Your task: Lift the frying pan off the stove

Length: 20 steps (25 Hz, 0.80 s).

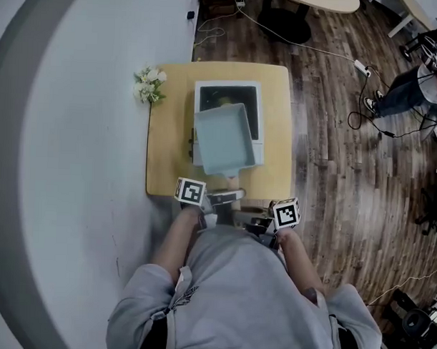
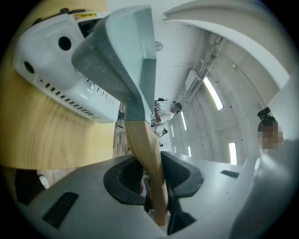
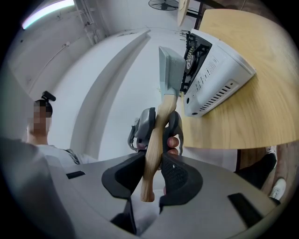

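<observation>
While the left gripper (image 2: pixel 156 186) and right gripper (image 3: pixel 152 172) both clamp the handle (image 1: pixel 231 181) of the frying pan (image 1: pixel 221 138) at the table (image 1: pixel 166 132) edge, it tilts above the stove (image 1: pixel 258 111), wooden floor (image 1: pixel 334 145) to the right.

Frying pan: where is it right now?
Head view, centre: the frying pan is over the front of the white stove on the wooden table, its handle clamped by the left gripper and right gripper.
</observation>
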Each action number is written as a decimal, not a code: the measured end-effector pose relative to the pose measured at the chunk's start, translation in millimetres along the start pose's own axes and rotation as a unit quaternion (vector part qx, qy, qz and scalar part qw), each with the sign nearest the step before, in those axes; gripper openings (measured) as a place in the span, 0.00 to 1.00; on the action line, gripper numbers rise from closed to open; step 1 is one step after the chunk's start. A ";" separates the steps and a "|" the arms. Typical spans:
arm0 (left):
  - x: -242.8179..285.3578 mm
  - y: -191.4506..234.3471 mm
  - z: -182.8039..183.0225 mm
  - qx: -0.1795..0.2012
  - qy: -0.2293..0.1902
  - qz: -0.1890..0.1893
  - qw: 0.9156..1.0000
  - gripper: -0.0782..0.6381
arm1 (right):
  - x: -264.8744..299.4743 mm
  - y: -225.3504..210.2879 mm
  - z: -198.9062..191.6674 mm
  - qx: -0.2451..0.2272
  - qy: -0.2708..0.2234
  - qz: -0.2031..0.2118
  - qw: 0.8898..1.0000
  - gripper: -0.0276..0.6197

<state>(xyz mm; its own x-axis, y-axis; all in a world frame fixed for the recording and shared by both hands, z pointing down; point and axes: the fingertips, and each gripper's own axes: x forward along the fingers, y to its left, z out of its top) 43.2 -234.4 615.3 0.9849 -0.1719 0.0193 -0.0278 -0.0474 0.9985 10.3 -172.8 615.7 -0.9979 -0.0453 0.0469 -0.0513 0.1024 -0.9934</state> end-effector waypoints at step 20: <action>1.5 -30.4 -167.1 -0.019 -0.037 0.019 0.999 0.25 | -41.0 35.9 -158.4 -0.047 0.031 0.032 0.998 0.21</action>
<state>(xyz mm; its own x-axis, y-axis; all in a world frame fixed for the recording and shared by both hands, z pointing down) 74.0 -68.8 593.5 0.9680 -0.2449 0.0543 -0.0564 -0.0017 0.9984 43.0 -9.8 594.7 -0.9996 0.0260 -0.0074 0.0124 0.1955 -0.9806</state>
